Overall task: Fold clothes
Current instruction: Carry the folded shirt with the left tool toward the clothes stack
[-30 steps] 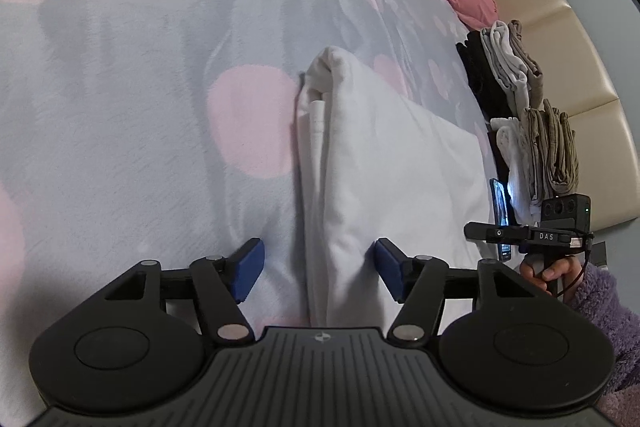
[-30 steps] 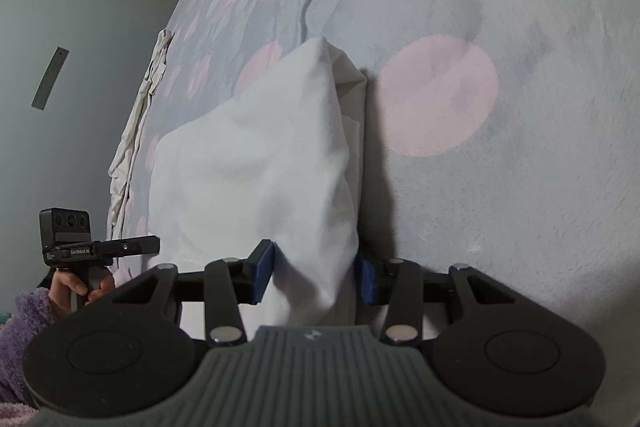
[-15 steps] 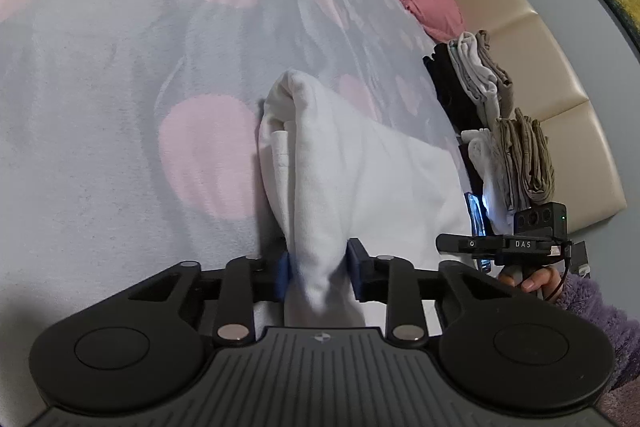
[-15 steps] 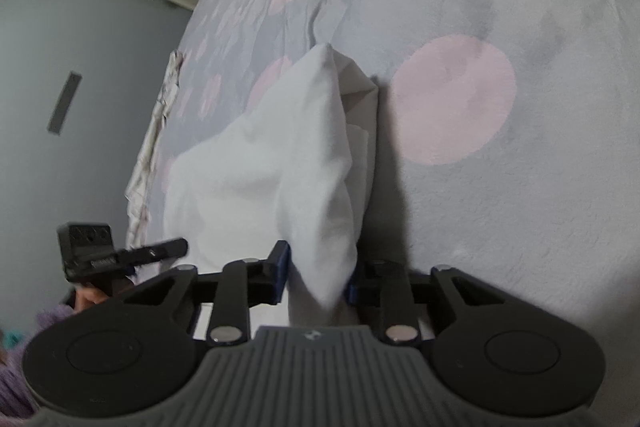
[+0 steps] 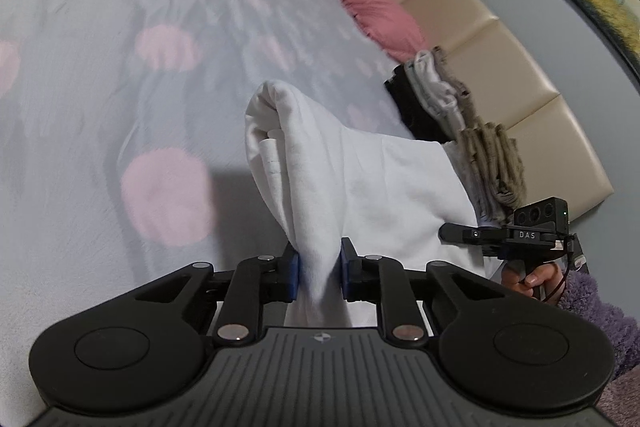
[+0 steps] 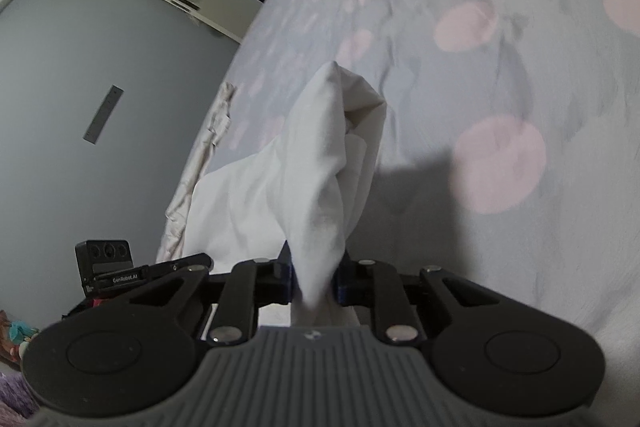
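While pinched at both corners by left gripper point(image 5: 319, 269) and right gripper point(image 6: 314, 277), white garment point(image 5: 360, 187): soft, light, droops; best gripped at edges.

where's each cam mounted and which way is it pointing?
Left wrist: on the left tool, facing along its fingers over the white garment toward folded piles; a hand holding the right tool shows.
Right wrist: on the right tool, facing across the bed toward a wall.
Shared: garment, bed.
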The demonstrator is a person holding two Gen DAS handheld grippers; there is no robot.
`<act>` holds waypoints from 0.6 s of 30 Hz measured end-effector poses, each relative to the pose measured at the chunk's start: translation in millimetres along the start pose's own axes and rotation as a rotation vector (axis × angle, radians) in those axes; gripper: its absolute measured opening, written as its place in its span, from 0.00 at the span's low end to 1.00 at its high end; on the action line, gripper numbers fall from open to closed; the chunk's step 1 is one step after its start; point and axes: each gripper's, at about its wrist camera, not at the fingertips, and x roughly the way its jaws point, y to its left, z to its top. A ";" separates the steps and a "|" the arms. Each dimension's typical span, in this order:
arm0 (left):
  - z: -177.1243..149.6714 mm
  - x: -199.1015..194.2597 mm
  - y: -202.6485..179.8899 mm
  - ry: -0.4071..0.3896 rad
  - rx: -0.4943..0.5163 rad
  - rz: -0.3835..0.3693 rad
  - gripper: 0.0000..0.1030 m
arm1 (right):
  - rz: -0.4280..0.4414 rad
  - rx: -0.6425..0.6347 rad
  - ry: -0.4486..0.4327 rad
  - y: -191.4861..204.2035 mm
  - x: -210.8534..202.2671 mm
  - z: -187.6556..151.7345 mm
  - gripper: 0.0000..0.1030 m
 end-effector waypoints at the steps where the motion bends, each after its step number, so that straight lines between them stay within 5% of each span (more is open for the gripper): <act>1: 1.3 -2.4 -5.4 -0.010 0.009 -0.002 0.16 | 0.005 -0.009 -0.008 3.5 -5.6 2.9 0.20; 11: 46.7 -0.8 -88.4 -0.098 0.131 -0.127 0.16 | -0.010 -0.153 -0.119 51.0 -104.8 54.8 0.20; 18: 94.0 45.7 -166.6 -0.094 0.212 -0.221 0.16 | -0.082 -0.176 -0.184 62.4 -198.2 106.6 0.20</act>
